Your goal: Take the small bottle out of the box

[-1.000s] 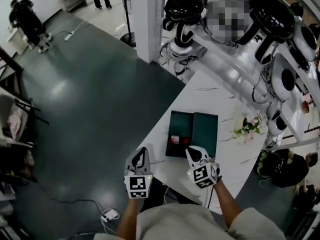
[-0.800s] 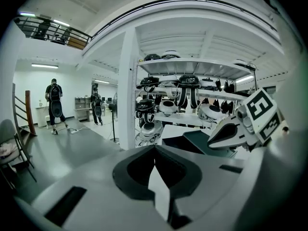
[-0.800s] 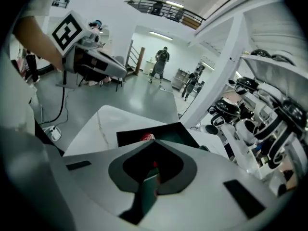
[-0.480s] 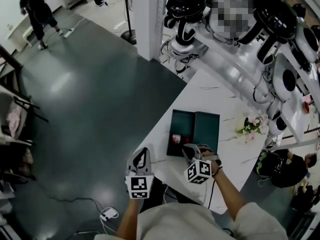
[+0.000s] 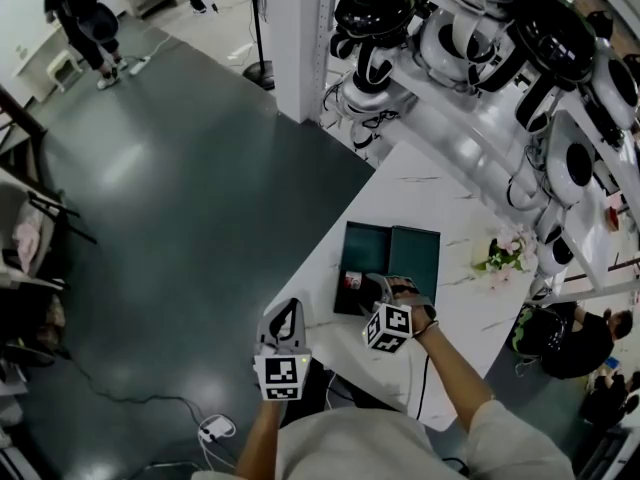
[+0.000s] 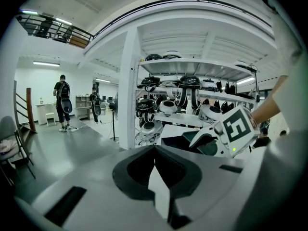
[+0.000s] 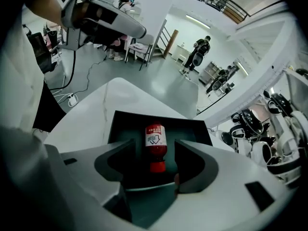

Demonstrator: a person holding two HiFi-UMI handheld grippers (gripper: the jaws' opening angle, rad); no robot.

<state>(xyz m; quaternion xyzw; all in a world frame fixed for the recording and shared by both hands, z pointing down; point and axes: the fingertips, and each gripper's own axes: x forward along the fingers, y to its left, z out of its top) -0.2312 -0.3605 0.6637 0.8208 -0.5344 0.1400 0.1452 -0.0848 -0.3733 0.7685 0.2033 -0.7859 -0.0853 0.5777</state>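
A small red bottle [image 7: 155, 141] with a white label lies on its side in the dark green open box [image 7: 126, 123], its cap toward me. In the head view the bottle [image 5: 352, 281] is in the box's left half [image 5: 364, 248], with the lid lying flat to the right. My right gripper [image 7: 155, 147] hovers over the box's near edge, and its jaws are opening. They stand wide on either side of the bottle's cap end without touching it. In the head view, the right gripper [image 5: 383, 290] is at the box front. My left gripper [image 5: 285, 314] hangs off the table's left edge, shut and empty.
The box sits on a white marble table [image 5: 440, 193] whose curved edge runs down to the left. A bunch of pale flowers [image 5: 503, 253] lies right of the box. Shelves of white robot parts [image 5: 520, 88] stand behind the table. People stand far off on the grey floor.
My right gripper has moved forward and left to the box's near edge, and its jaws have gone from shut to wide apart. The left gripper has barely shifted.
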